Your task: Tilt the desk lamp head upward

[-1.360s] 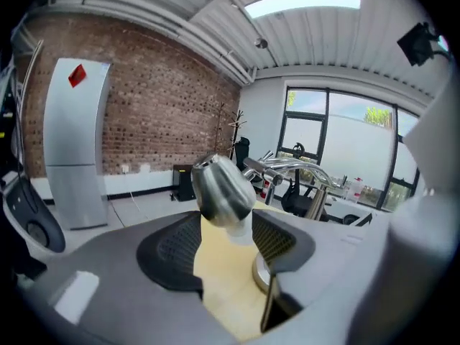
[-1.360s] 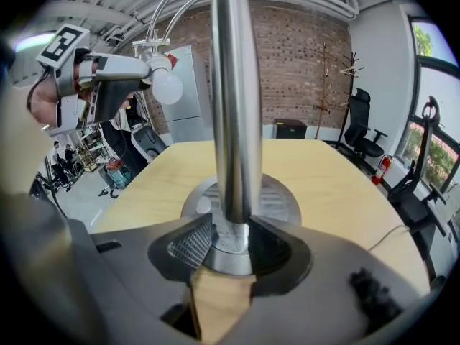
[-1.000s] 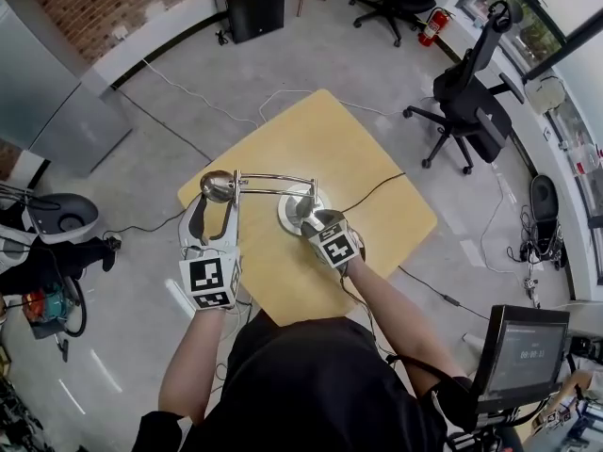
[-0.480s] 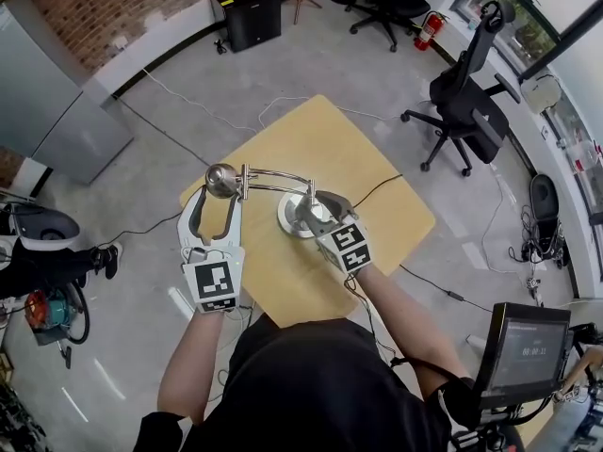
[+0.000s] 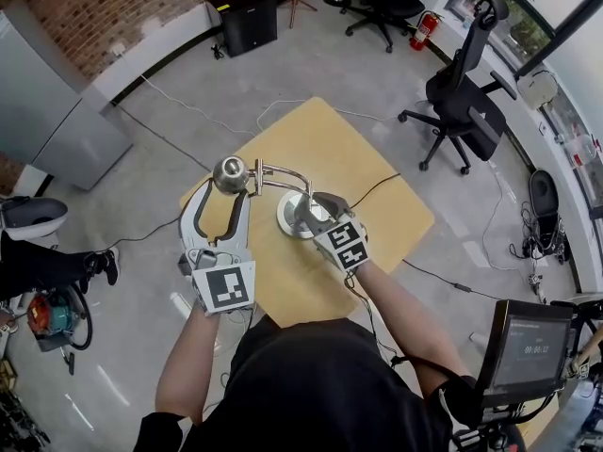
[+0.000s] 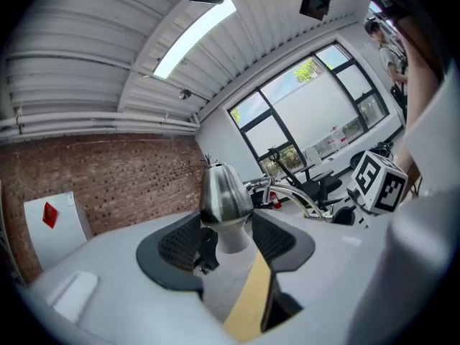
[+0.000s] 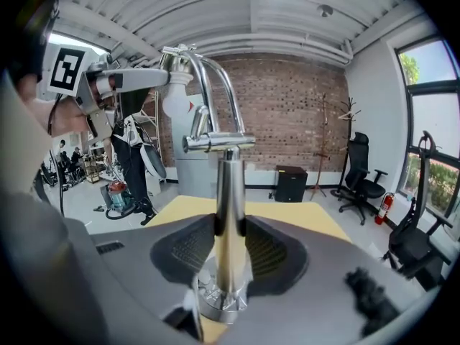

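Observation:
A chrome desk lamp stands on the yellow table (image 5: 367,168): round base (image 5: 294,222), upright stem (image 7: 230,214), jointed arm (image 5: 278,172) and a bell-shaped head (image 5: 230,172). My left gripper (image 5: 226,194) is at the table's left edge, and in the left gripper view the head (image 6: 224,191) sits between the pads (image 6: 180,244), which press on it. My right gripper (image 5: 311,211) is just above the base. Its jaws have just been closing, and their pads (image 7: 267,249) now clamp the stem from both sides.
The lamp's black cable (image 5: 375,192) runs off the table's right side. Office chairs (image 5: 466,102) stand on the floor beyond the table, with a black cabinet (image 5: 243,8) and a grey cabinet (image 5: 57,111) near the brick wall. A monitor (image 5: 523,351) is at the lower right.
The left gripper has risen and rolled with the lamp head, which now sits higher. The right gripper lifted off the base area, and its jaws narrowed onto the stem.

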`<state>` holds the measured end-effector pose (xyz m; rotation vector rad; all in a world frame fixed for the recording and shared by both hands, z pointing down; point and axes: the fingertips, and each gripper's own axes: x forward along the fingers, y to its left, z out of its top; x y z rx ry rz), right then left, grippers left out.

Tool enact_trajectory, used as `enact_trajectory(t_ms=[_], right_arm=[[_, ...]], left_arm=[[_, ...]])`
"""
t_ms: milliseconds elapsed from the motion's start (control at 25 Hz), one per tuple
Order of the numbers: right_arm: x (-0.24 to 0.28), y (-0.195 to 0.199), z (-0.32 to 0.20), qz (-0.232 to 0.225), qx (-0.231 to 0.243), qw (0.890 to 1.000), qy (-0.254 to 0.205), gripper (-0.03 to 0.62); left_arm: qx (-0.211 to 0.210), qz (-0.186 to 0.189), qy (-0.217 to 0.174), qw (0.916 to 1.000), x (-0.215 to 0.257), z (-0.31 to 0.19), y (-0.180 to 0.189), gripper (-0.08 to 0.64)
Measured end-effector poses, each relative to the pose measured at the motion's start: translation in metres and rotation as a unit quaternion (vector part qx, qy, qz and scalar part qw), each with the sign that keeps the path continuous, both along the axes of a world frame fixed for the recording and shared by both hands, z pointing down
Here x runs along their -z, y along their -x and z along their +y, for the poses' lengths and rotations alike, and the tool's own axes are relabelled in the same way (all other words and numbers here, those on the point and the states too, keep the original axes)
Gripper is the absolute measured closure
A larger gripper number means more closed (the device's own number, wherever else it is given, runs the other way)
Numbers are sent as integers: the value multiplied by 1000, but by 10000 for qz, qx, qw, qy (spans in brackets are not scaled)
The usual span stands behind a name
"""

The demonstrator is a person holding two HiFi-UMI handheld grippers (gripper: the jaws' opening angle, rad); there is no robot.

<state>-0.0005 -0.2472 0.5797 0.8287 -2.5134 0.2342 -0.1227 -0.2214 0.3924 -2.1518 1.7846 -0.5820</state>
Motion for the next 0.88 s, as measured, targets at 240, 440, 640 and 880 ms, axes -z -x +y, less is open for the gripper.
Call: enact_trajectory(t_ms=[240, 440, 640, 880], right_arm=[[-2, 1, -3, 47, 44, 10000, 56, 456], [-3, -2, -4, 43, 67, 9999, 72, 456], [-3, -2, -4, 13, 70, 9999, 100, 456], [-3, -1, -3, -30, 58, 9999, 96, 456]], left_arm=[[-347, -1001, -384, 9936, 21, -4, -25, 334], [-607, -1471, -572, 9856, 31, -7, -46, 334], [-765, -1880, -734, 9764, 37, -9, -58, 336], [-1029, -2164, -929, 9664, 47, -10, -79, 334]])
